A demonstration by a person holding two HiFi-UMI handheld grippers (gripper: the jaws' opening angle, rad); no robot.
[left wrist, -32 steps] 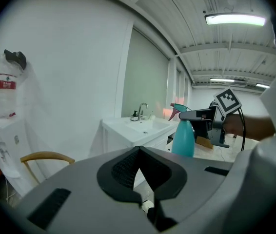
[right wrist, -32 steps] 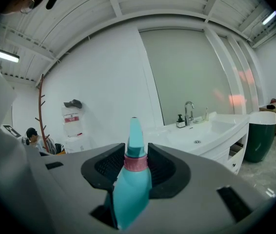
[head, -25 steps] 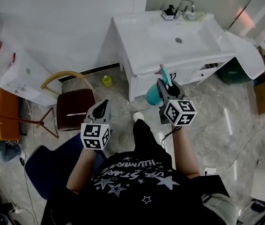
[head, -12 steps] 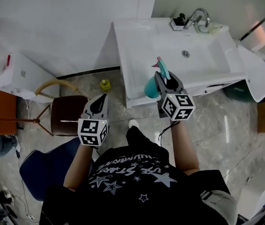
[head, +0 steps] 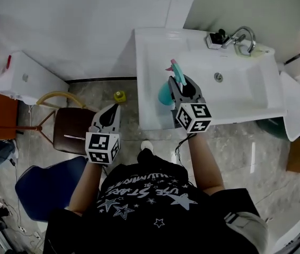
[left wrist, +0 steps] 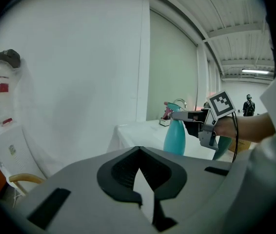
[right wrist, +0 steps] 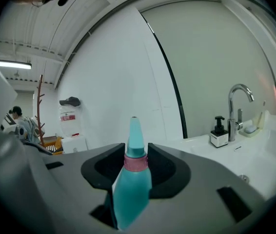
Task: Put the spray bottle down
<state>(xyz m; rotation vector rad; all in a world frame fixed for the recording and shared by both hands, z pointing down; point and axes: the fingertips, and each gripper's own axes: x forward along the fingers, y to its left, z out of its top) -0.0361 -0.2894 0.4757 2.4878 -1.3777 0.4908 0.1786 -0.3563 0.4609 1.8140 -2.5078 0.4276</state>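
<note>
Two grippers, one spray bottle

The right gripper point(head: 177, 83) is squeezing its jaws on the one teal spray bottle point(head: 165, 93), holding it up over the left side of the white sink point(head: 203, 97). The left gripper point(head: 113, 110) is keeping its jaws together on nothing, above one brown chair point(head: 73, 134).

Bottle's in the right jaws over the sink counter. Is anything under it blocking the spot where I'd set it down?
Nothing visible. The spray bottle, shut in the right gripper, hangs over a bare left stretch of the sink counter. The soap dispenser and faucet stand at the back right, well clear.
</note>
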